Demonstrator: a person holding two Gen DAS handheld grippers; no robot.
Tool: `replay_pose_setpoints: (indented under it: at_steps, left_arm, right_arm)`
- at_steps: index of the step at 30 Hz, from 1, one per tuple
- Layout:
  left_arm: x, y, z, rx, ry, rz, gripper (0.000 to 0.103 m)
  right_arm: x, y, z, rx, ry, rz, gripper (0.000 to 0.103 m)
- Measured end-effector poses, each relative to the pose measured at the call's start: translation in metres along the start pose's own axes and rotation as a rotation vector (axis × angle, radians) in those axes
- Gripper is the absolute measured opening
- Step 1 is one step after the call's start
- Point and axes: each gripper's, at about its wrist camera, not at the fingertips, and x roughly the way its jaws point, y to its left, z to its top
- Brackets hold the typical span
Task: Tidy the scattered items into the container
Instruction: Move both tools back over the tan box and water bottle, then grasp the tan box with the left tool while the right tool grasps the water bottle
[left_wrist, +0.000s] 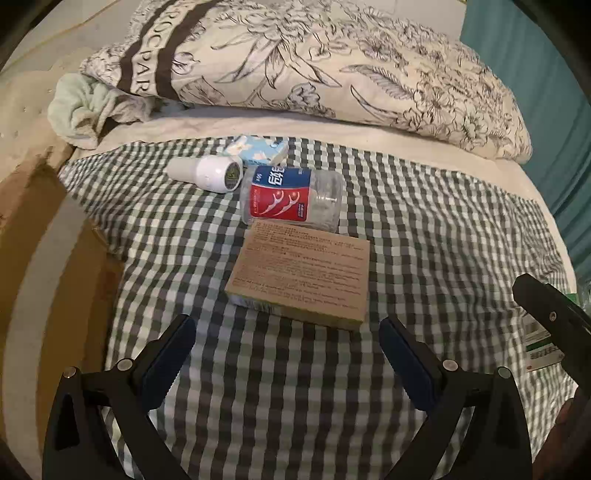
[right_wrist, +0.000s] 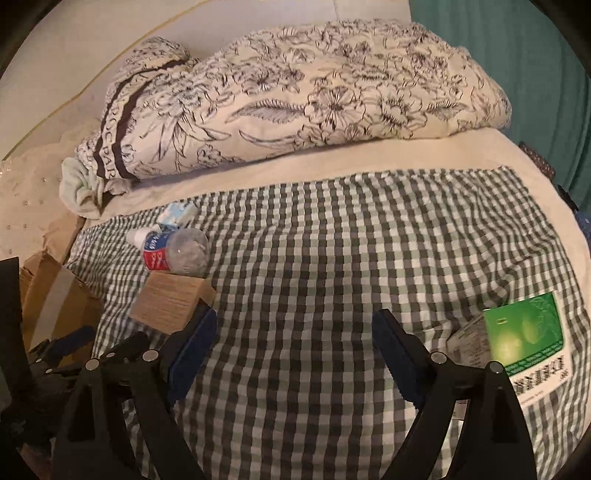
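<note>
On the checked bedspread lie a flat brown cardboard box (left_wrist: 301, 275) (right_wrist: 171, 301), a clear floss-pick jar with a red and blue label (left_wrist: 290, 197) (right_wrist: 175, 251), a white bottle on its side (left_wrist: 208, 171) and a blue floral tissue pack (left_wrist: 264, 147) (right_wrist: 177, 216). A green and white packet (right_wrist: 524, 334) (left_wrist: 543, 345) lies at the right. My left gripper (left_wrist: 288, 332) is open just short of the brown box. My right gripper (right_wrist: 295, 328) is open over bare bedspread, between the box and the green packet. An open cardboard carton (right_wrist: 55, 299) (left_wrist: 55, 236) stands at the bed's left edge.
A floral pillow (left_wrist: 314, 62) (right_wrist: 295, 96) and a pale green cloth (left_wrist: 92, 110) lie at the head of the bed. A teal curtain (left_wrist: 535, 92) hangs at the right. The right gripper's finger (left_wrist: 546, 314) shows at the left wrist view's right edge.
</note>
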Motion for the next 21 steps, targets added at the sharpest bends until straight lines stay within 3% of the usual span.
replay_pose_setpoints:
  at_steps: [6,11,16,21]
  left_arm:
    - [0.02,0.005,0.004,0.028,0.0,-0.031,0.102]
    - [0.028,0.02,0.004,-0.012,-0.008,-0.051,0.102]
    - [0.031,0.042,0.0,-0.045,0.005,-0.036,0.102]
    - [0.037,0.065,-0.001,-0.097,0.019,-0.015,0.102]
  right_arm:
    - [0.026,0.01,0.003,-0.02,0.034,0.006,0.086]
    - [0.042,0.035,0.025,-0.091,0.019,0.059,0.086]
    - [0.072,0.08,0.05,-0.276,0.065,0.185,0.086]
    - [0.103,0.128,0.062,-0.532,0.075,0.127,0.086]
